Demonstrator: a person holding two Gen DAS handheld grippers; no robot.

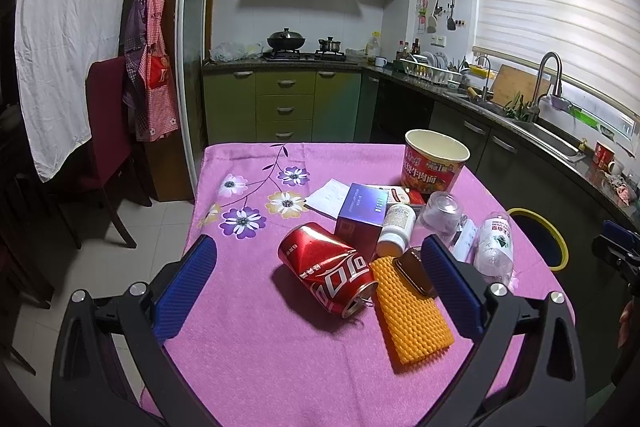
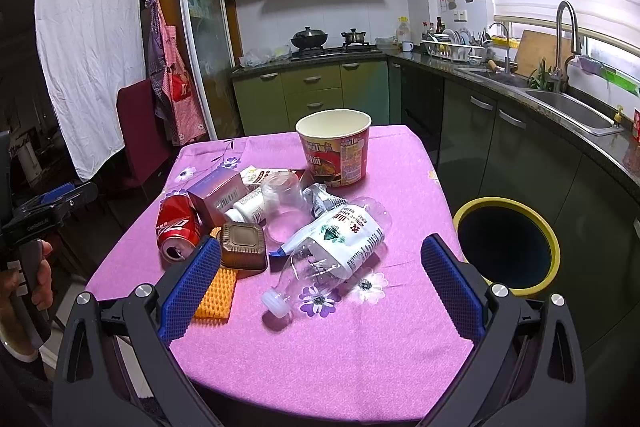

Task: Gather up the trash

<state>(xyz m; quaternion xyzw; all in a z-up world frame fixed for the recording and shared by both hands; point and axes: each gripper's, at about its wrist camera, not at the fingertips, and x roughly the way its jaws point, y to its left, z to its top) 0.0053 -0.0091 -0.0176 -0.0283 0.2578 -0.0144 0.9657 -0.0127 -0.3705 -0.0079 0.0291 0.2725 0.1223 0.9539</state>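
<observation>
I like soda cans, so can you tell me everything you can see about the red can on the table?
The red can is a dented metal soda can with white lettering. It lies on its side on the pink tablecloth, its opened top facing the near edge. Its top end is against the orange ridged mat, and the purple box sits right behind it. Neither gripper touches it.

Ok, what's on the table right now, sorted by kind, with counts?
Drink can: 1
Bottles, plastic water bottle and white pill bottle: 2
Noodle cup: 1
Clear plastic cup: 1
Boxes, purple box and red-white box: 2
Brown tray: 1
Orange foam net: 1
Tissue: 1
Total: 10
</observation>
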